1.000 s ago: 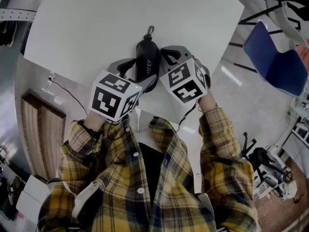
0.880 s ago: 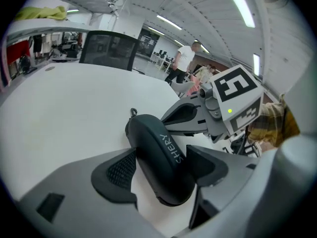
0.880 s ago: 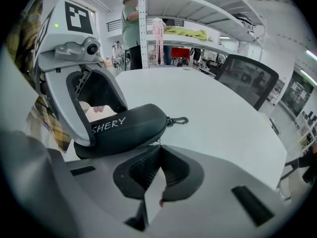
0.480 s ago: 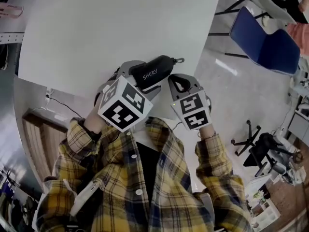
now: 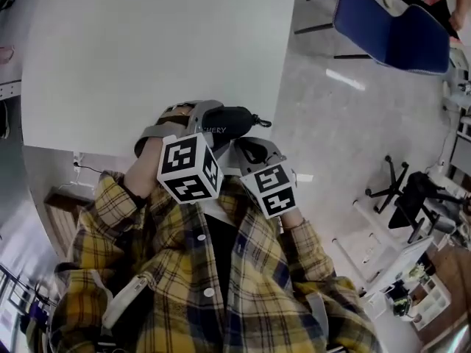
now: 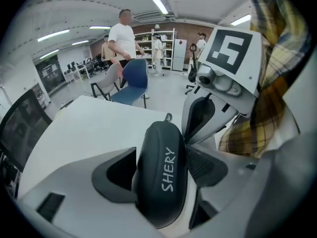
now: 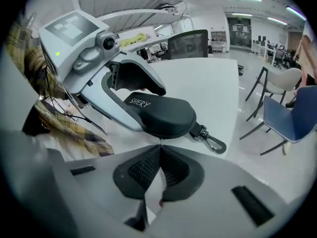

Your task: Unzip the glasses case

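A black zipped glasses case [image 5: 229,119] printed "SHERY" lies crosswise between the jaws of my left gripper [image 5: 208,120], which is shut on it above the near right corner of the white table [image 5: 147,50]. In the left gripper view the case [image 6: 161,175] fills the jaws. Its metal clip [image 7: 211,141] sticks out to the right. My right gripper [image 7: 159,148] has its jaws pressed together at the case's lower seam, pinching the small zipper pull [image 7: 159,142]. In the head view the right gripper [image 5: 239,144] sits just below the case.
The table's right edge [image 5: 283,65] drops to a grey floor close to the case. A blue chair [image 5: 390,28] stands at the upper right and a black office chair [image 5: 412,190] farther right. A person in a white shirt [image 6: 121,36] stands across the room.
The case has turned from upright to crosswise, its clip now pointing right, and both grippers have drawn nearer my body. The right gripper has moved under the case.
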Motion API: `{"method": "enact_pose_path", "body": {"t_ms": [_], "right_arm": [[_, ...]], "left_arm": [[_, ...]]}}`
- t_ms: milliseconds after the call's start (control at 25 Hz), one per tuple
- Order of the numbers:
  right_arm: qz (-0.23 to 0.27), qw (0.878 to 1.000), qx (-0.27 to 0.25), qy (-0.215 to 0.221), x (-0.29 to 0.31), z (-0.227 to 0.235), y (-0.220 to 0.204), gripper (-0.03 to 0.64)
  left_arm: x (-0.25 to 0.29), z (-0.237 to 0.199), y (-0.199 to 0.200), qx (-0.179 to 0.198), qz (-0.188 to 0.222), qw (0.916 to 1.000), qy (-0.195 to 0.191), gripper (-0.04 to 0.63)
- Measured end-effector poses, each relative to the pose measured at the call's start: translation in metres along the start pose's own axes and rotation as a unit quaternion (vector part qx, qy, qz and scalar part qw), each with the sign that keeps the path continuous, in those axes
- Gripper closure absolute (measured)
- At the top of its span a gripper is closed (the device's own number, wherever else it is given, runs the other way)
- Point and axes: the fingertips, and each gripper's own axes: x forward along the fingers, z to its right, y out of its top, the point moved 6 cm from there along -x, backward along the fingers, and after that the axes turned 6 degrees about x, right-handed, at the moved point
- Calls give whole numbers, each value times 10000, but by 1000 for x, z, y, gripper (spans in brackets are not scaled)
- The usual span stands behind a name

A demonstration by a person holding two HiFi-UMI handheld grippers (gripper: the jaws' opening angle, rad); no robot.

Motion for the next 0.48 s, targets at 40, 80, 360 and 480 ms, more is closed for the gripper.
{"method": "enact_pose_path", "body": {"t_ms": [40, 80, 360, 480], "right_arm": [[17, 10000, 34, -2, 0, 0, -1, 618], [35, 10000, 67, 1, 0, 0, -1, 618], [32, 10000, -24, -22, -7, 10, -3, 618], [-66, 9993, -345, -85, -9, 14, -1, 618]], "left_arm": [[2, 1, 0, 39, 12, 10000, -50, 276], [3, 1, 0, 70, 37, 9999, -86, 276], [6, 2, 4, 190, 137, 9995, -223, 282], [6, 0, 4, 196, 139, 9994, -229, 282]]}}
